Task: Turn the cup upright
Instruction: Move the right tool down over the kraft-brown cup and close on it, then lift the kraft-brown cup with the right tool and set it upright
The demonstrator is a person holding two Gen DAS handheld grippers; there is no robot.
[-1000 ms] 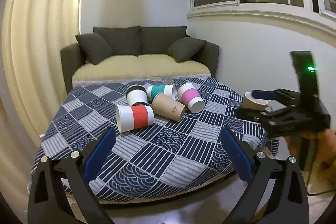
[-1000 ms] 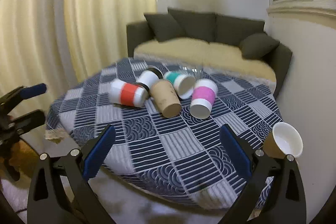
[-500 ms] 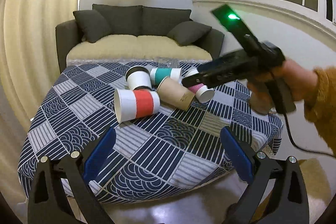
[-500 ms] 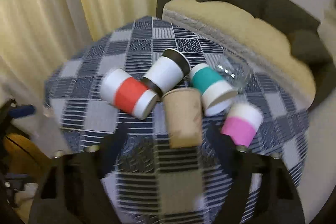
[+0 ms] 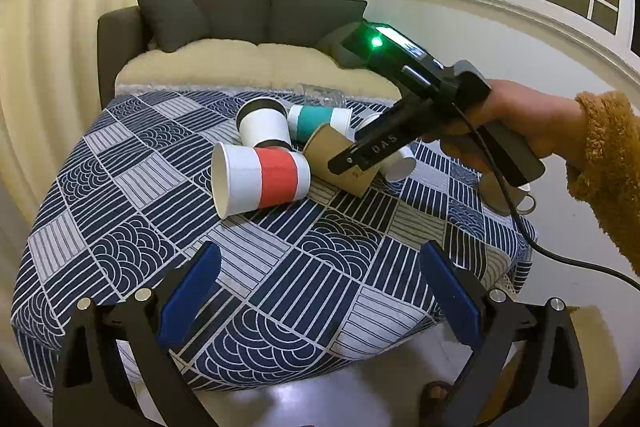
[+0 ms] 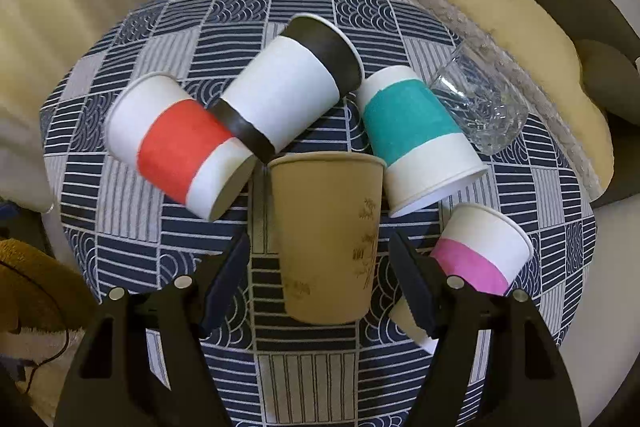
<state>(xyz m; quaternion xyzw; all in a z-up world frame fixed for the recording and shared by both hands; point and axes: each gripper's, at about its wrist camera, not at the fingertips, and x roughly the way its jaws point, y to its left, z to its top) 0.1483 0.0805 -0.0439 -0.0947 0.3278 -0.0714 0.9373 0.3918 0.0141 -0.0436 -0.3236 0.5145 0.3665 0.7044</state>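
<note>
Several paper cups lie on their sides on a round table with a blue patterned cloth. A plain brown cup lies between the open jaws of my right gripper, fingers on either side without clamping it. Around it lie a red-banded cup, a black-banded cup, a teal-banded cup and a pink-banded cup. In the left wrist view my right gripper's body covers part of the brown cup. My left gripper is open and empty over the table's near edge.
A clear glass lies on its side beyond the teal cup. A brown mug stands near the table's right edge. A dark sofa stands behind the table, curtains to the left, a wall close on the right.
My right gripper has swung in from the table's right side and come down over the cups, now straddling the brown cup. My left gripper has moved slightly closer to the table.
</note>
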